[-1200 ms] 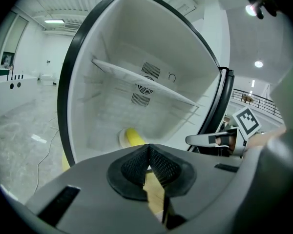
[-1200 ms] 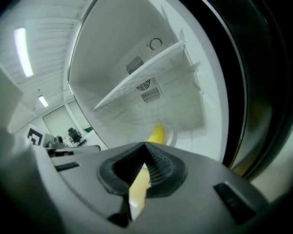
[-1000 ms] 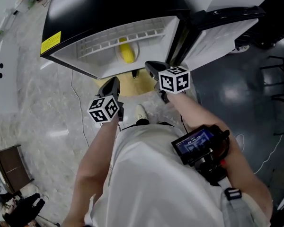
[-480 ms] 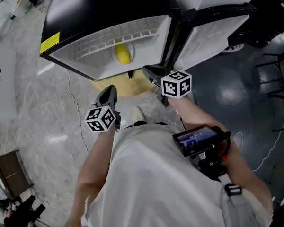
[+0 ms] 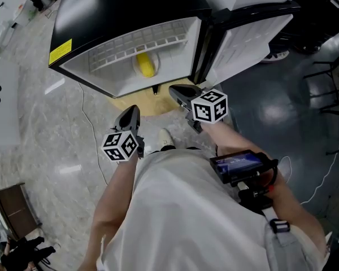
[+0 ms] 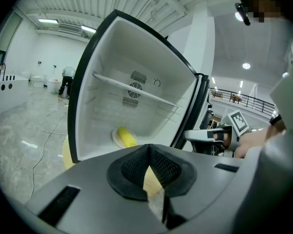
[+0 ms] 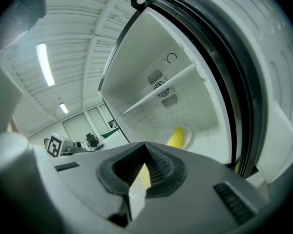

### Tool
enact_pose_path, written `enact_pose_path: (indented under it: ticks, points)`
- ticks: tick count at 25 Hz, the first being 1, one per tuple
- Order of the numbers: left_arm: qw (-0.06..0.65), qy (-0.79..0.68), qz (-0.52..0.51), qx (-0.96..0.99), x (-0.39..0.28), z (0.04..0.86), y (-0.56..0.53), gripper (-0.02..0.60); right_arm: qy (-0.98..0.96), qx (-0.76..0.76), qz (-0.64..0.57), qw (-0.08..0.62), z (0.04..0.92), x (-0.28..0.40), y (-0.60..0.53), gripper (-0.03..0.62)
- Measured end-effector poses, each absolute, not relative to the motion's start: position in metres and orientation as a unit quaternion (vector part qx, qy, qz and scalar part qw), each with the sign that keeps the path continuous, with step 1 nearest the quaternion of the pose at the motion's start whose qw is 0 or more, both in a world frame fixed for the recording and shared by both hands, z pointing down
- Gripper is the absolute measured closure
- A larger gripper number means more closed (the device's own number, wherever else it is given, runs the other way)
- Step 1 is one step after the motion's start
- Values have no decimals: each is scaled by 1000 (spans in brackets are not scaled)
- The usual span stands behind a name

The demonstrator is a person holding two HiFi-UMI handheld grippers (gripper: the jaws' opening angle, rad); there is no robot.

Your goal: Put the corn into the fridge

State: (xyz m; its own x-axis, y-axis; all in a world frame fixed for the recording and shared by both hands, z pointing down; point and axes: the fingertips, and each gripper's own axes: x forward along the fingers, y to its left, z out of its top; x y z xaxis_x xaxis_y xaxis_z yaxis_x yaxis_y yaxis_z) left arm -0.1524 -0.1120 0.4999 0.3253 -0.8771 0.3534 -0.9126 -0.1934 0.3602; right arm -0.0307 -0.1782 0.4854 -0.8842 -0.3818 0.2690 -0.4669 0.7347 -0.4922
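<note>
The yellow corn (image 5: pixel 145 65) lies on a white plate (image 5: pixel 137 68) on the floor of the open fridge (image 5: pixel 130 16), whose door (image 5: pixel 254 35) swings off to the right. Both grippers hang outside, in front of the opening. My left gripper (image 5: pixel 130 117) is shut with nothing in it. It looks in at the corn (image 6: pixel 126 137) and sees the other gripper (image 6: pixel 205 135) to its right. My right gripper (image 5: pixel 181 92) is shut and empty too, near the door's hinge side, with the corn (image 7: pixel 175 136) ahead of it.
A wire shelf (image 6: pixel 132 89) crosses the fridge's upper part. A yellow mat (image 5: pixel 152 101) lies under the fridge front, and a cable (image 5: pixel 93 123) trails over the marble floor. A white counter (image 5: pixel 0 95) runs along the left. A screen device (image 5: pixel 240 165) is strapped to the right forearm.
My left gripper has drawn back a little from the fridge and to the left. The right gripper has hardly moved. The corn stays on its plate.
</note>
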Motion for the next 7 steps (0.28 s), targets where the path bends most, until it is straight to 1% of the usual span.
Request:
enact_pose_path:
  ticks: [7]
  points:
    - [264,-561,32,784,-132,503,-112,575,-925,240,286,77,488,-14,-171,588]
